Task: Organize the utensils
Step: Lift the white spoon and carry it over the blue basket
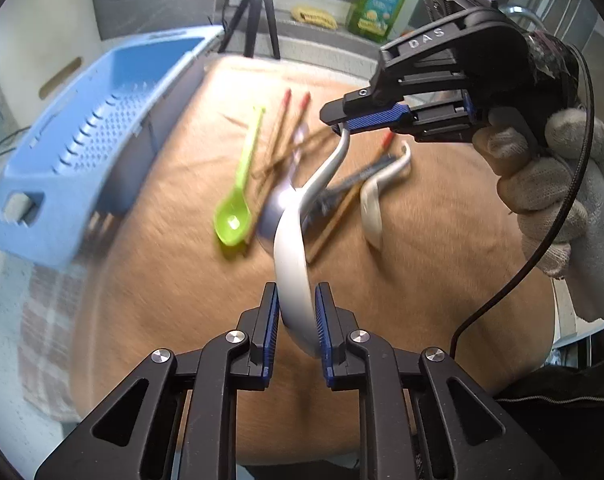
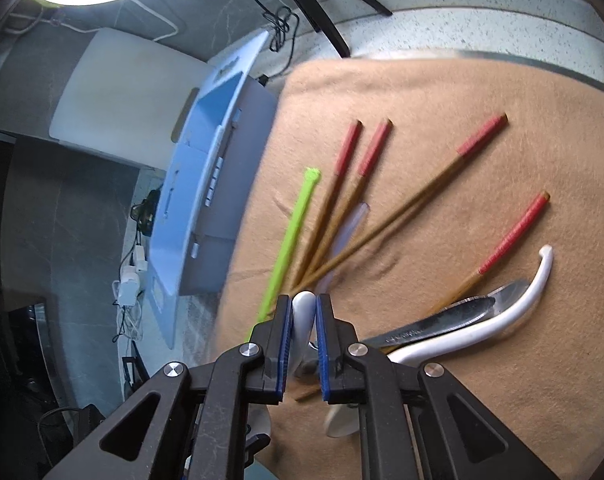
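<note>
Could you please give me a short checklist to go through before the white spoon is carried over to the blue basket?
1. Left gripper shut on the bowl of the white spoon: ok.
2. Right gripper shut on the spoon's handle tip: ok.
3. Spoon lifted clear of the tan cloth: cannot tell, the picture is blurred.
4. Spoon free of the second white spoon and the knife: ok, both lie apart on the cloth.
5. Green spoon and chopsticks out of the way to the blue basket: not ok, they lie between.
</note>
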Demonstrator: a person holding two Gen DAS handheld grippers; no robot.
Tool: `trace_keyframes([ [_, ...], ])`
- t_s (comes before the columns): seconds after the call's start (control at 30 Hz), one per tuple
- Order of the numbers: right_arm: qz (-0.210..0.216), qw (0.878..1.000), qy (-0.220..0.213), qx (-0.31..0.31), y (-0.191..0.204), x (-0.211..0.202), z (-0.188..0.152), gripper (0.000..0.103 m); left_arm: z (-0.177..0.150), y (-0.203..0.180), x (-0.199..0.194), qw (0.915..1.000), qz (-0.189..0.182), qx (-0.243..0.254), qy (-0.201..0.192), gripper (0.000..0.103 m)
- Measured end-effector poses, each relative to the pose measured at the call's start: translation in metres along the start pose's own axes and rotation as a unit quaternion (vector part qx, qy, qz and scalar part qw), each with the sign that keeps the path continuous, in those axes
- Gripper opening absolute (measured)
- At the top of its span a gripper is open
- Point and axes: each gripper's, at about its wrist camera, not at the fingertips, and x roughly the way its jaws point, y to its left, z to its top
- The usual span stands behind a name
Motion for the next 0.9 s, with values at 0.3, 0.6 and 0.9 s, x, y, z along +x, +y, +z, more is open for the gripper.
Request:
trace_keyframes([
  [0.3,0.036,0.998,-0.040,-0.021,0.057,-0.002,0.038,0.011,0.041,0.045,-0.024,0.9987,0.026,0.018,-0.039,0.014],
  [0.6,0.043,0.998,-0.041,-0.034,0.106,0.049,0.088,0.011,0.078,0.113,-0.016,0.9972,0.060,0.018,-0.041,0.014],
  [0.9,0.018,0.999,-0.004,-0.040,0.115,0.109,0.120,0.011,0.086,0.158,0.009,0.9978,0.066,-0.003,-0.003,0.014],
])
